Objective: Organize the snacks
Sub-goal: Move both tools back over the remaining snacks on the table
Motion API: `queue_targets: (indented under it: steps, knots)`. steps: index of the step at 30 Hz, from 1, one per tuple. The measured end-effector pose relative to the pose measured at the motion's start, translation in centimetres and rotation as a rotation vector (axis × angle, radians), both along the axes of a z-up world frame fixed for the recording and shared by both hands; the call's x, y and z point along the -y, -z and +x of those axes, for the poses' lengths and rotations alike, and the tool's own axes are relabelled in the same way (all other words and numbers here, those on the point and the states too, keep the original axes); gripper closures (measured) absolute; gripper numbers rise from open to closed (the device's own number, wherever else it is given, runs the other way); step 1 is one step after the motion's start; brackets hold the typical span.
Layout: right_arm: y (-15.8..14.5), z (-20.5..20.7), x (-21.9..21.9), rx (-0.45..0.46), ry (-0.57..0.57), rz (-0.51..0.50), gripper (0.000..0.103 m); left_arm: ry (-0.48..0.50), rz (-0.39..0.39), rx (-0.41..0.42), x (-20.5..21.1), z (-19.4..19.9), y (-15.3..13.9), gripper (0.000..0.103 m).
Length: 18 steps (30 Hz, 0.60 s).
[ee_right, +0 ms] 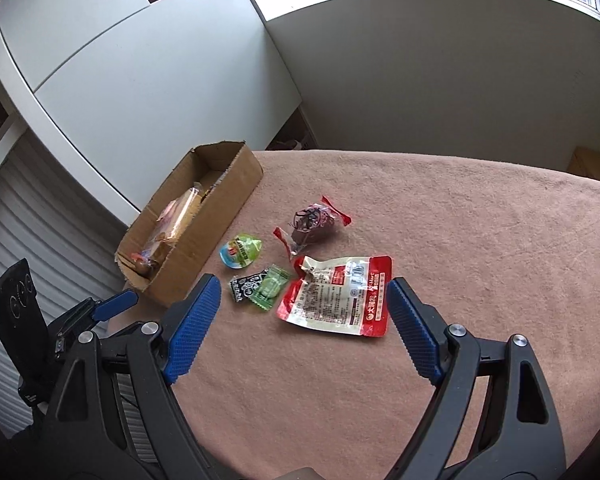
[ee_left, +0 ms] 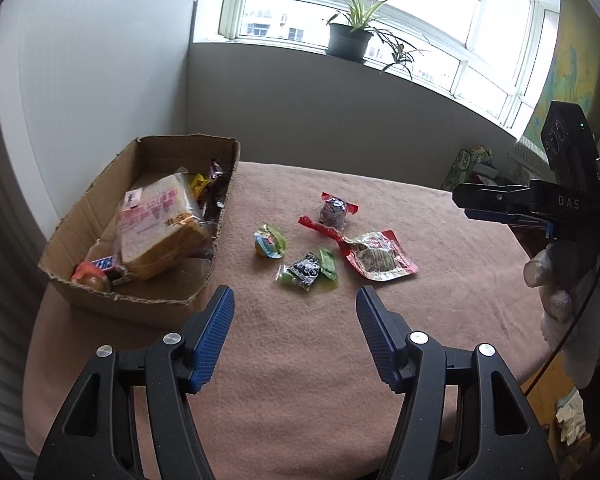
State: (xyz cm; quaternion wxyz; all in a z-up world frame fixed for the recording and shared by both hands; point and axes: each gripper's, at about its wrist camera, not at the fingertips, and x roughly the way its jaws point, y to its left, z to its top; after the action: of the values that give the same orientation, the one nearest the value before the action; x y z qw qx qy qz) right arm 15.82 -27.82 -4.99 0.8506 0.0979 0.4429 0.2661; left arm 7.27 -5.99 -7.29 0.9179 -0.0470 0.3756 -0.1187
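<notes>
Step in hand: approach; five loose snacks lie mid-frame on the pink-covered surface [ee_left: 300, 360], none grasped.
Left hand-held gripper [ee_left: 295, 304]: released, empty, low centre of the left view, short of the black-and-green candy [ee_left: 305, 272].
Right hand-held gripper [ee_right: 304, 294]: released wide, empty; the red-and-white pouch [ee_right: 336, 296] lies between its fingers in the picture.
Cardboard box [ee_left: 100, 184]: left of frame, already holding wrapped bread [ee_left: 160, 228] and a Snickers bar [ee_left: 102, 266].
Next move: probably lower onto one packet, clench, carry it to the box.
Left view only: box contents, potted plant [ee_left: 350, 36], gloved hand [ee_left: 560, 280].
Right view only: printing on the pouch.
</notes>
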Motion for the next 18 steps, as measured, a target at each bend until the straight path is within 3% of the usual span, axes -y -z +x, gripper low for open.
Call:
queue_targets:
  steps: [9, 18]
  knots:
    - [3.2, 3.7, 0.7, -0.062, -0.044, 0.011, 0.018, 0.032, 0.032, -0.050, 1.9, 4.6, 1.8, 0.040]
    - [4.4, 6.3, -3.6, -0.109, -0.116, -0.012, 0.021, 0.070, 0.066, -0.096, 3.0, 5.9, 4.2, 0.041]
